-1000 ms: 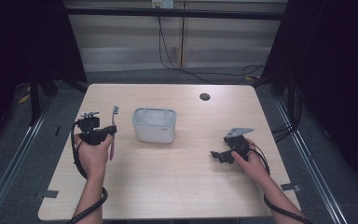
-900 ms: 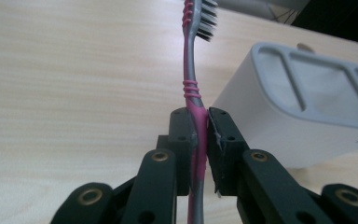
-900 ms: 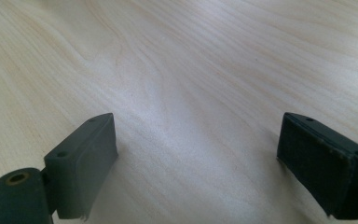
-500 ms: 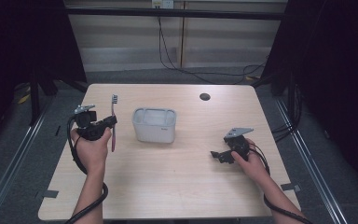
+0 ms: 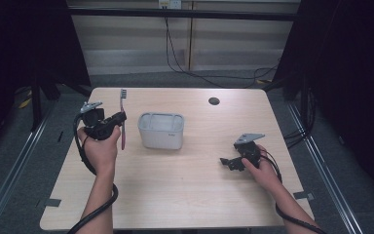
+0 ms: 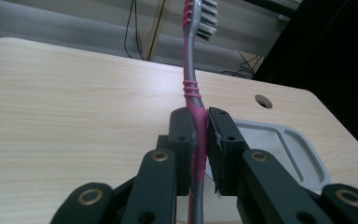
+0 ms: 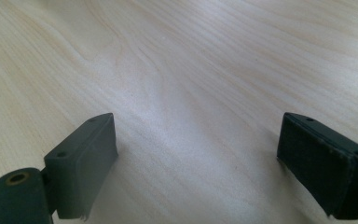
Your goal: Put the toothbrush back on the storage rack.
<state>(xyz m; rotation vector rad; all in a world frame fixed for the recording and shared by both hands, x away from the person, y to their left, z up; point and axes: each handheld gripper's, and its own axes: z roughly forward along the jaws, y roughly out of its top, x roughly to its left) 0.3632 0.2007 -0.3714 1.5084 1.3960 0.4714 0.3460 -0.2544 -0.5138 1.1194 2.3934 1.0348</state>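
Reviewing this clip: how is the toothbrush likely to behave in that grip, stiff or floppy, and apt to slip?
The toothbrush probably stays stiff: it stands straight above the left gripper without sagging. It looks light, being slender. It might pivot or slip, since the jaws pinch only a narrow stretch of the handle, well below the bristle head.
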